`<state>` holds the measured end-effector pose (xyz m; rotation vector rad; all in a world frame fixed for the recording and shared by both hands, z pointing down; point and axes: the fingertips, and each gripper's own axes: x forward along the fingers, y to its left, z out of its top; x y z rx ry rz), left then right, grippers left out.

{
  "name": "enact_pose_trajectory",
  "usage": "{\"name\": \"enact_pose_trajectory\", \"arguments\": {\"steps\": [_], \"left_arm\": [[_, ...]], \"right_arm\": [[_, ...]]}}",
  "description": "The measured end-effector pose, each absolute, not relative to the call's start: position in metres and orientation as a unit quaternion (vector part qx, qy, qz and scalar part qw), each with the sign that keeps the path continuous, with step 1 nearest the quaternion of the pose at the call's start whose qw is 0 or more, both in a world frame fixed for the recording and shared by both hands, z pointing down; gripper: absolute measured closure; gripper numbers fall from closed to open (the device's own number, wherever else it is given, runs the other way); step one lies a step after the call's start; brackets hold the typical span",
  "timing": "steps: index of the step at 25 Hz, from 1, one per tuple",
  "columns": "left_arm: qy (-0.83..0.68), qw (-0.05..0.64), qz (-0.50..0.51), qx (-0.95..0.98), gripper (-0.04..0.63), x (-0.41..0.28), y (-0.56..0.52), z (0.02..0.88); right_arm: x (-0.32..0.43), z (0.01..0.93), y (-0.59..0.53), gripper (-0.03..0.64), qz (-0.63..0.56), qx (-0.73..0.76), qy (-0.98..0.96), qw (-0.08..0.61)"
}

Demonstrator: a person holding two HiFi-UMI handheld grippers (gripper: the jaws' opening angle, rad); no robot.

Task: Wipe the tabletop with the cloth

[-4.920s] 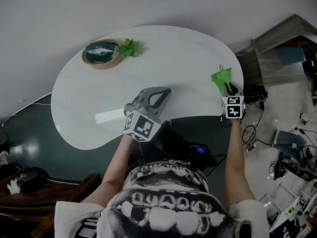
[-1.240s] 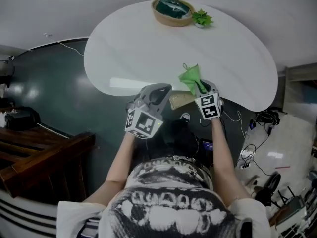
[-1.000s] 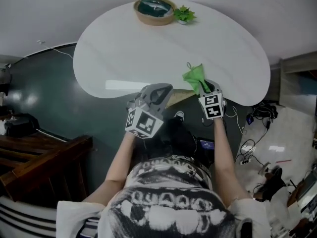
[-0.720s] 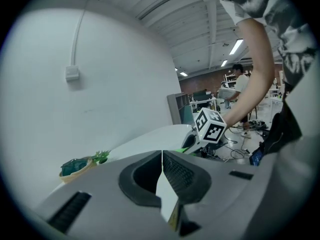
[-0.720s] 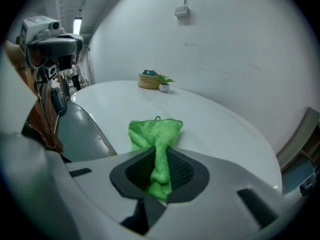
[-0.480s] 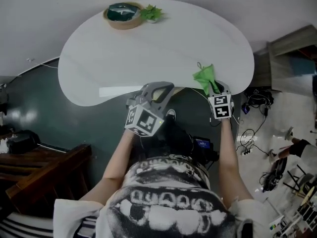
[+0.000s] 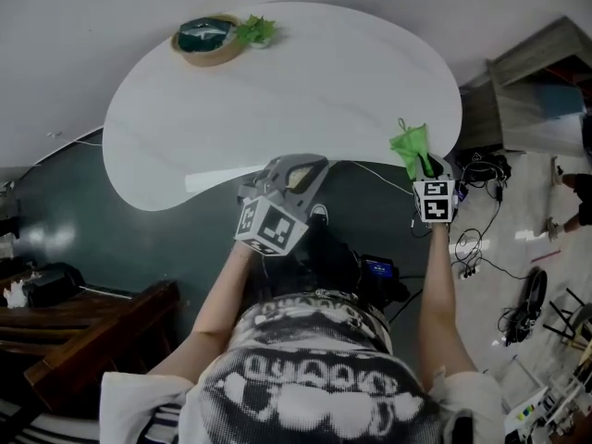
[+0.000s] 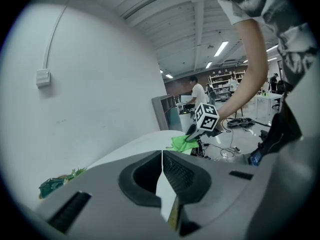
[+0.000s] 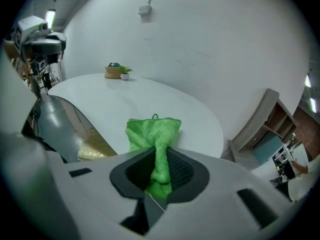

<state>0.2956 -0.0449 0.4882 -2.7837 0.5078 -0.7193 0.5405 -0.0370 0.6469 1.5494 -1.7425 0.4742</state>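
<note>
R gripper pinches cloth, fanned ahead at tabletop edge; L gripper closed, empty.

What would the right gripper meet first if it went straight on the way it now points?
Likely the white tabletop: the right gripper, shut on the green cloth, aims across its bare end toward the wall. Height is unclear.

We find open room across the middle and near side of the tabletop; only the basket and small plant, side by side at its far edge near the wall, block our way.
</note>
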Motion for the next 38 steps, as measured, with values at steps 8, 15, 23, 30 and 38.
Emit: {"name": "enact_pose_trajectory", "arguments": {"steps": [8, 15, 23, 30, 38], "left_arm": [[0.176, 0.111, -0.248, -0.946, 0.589, 0.292, -0.043, 0.49], [0.179, 0.112, -0.251, -0.945, 0.589, 0.28, -0.04, 0.489], [0.192, 0.113, -0.25, -0.942, 0.589, 0.249, -0.036, 0.483], [0.22, 0.109, -0.249, -0.937, 0.589, 0.192, -0.031, 0.476], [0.264, 0.104, -0.243, -0.928, 0.589, 0.115, -0.016, 0.468]], "right_arm": [[0.556, 0.647, -0.031, 0.563, 0.182, 0.618, -0.668, 0.372], [0.541, 0.629, -0.035, 0.563, 0.173, 0.627, -0.673, 0.354], [0.498, 0.607, -0.034, 0.563, 0.166, 0.633, -0.684, 0.322], [0.419, 0.584, -0.042, 0.563, 0.143, 0.61, -0.717, 0.305], [0.319, 0.546, -0.042, 0.563, 0.1, 0.57, -0.762, 0.291]]}}
